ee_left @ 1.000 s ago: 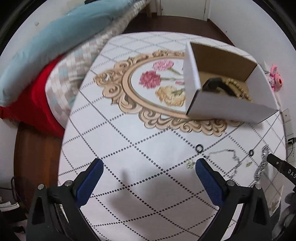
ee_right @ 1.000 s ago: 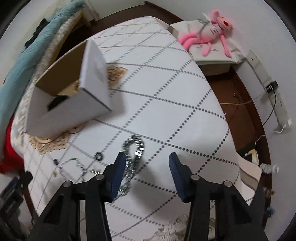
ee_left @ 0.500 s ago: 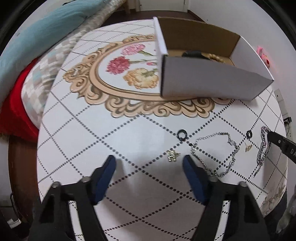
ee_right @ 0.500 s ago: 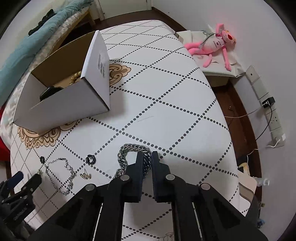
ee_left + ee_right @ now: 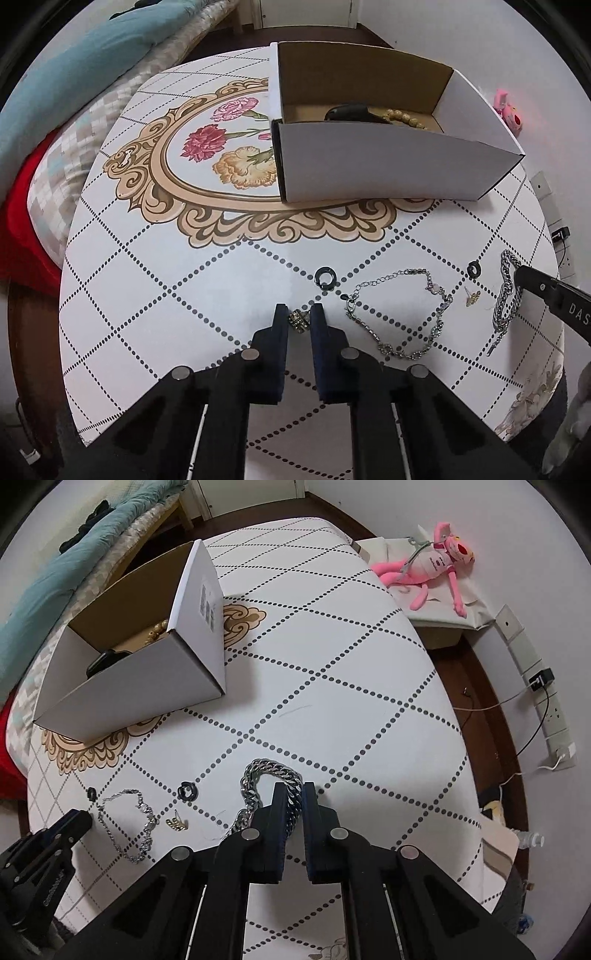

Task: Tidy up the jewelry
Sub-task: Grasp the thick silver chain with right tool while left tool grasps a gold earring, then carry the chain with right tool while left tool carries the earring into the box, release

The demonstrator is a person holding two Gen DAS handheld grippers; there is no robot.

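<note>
Pinching a small gold earring (image 5: 298, 320) on the desk (image 5: 155, 288), left gripper (image 5: 299, 314) jaws nearly closed around it. Right gripper (image 5: 293, 794) jaws pressed onto the heavy silver chain bracelet (image 5: 258, 775), right of the thin chain (image 5: 402, 314). White box (image 5: 388, 166) sits far.
</note>
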